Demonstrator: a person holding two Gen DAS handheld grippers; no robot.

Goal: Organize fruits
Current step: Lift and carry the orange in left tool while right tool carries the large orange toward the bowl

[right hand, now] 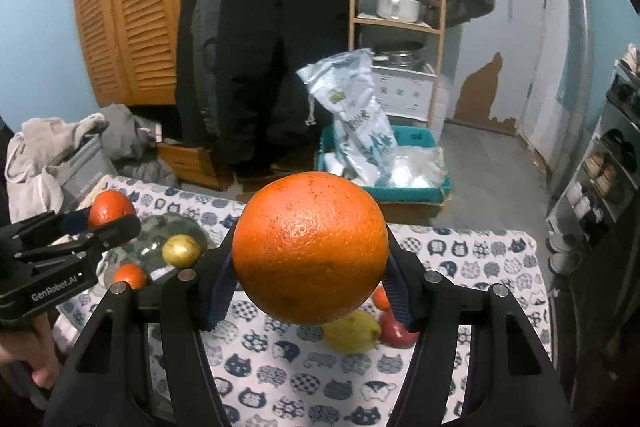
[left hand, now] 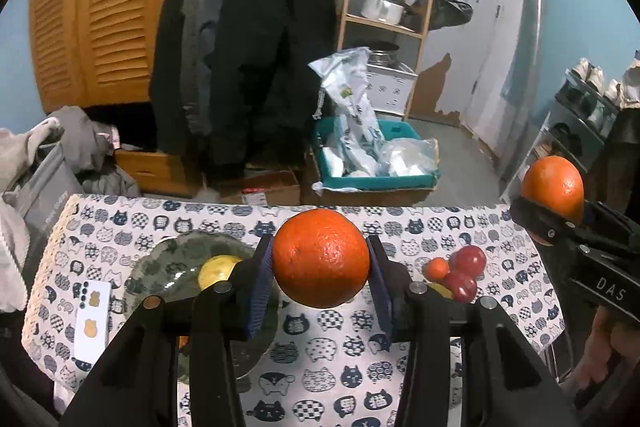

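**A:** Left wrist view, reading left to right: a white card (left hand: 93, 315) lies at the left on the cat-print cloth (left hand: 332, 355), and beside it sits a dark green plate (left hand: 160, 267) with a yellow fruit (left hand: 218, 269) resting on it. What is at the centre?

**B:** The left gripper (left hand: 321, 259), its blue pads clamped on either side of a large orange (left hand: 321, 258) held clear above the cloth. Right of it, on the cloth, a small tangerine (left hand: 437, 268) touches a cluster of red fruits (left hand: 464, 271).

**A:** And at the far right edge?

**B:** The right gripper (left hand: 554, 217), grasping a second orange (left hand: 553, 189) raised out past the cloth's right corner.

**A:** Right wrist view, same order?

**B:** At the left, the left gripper (right hand: 106, 217) with its orange (right hand: 110, 207) pinched between the fingers. Below it is the plate (right hand: 150, 249), carrying the yellow fruit (right hand: 181, 249) and a small orange fruit (right hand: 130, 275) at its near rim.

**A:** Centre frame?

**B:** The right gripper (right hand: 310, 263) closed on the second orange (right hand: 310, 249), which fills the middle of the picture. Under and just right of it, on the cloth (right hand: 280, 379), lie a lemon (right hand: 352, 331), a red fruit (right hand: 396, 334) touching it and, just beyond them, the tangerine (right hand: 381, 298), partly hidden behind the blue pad.
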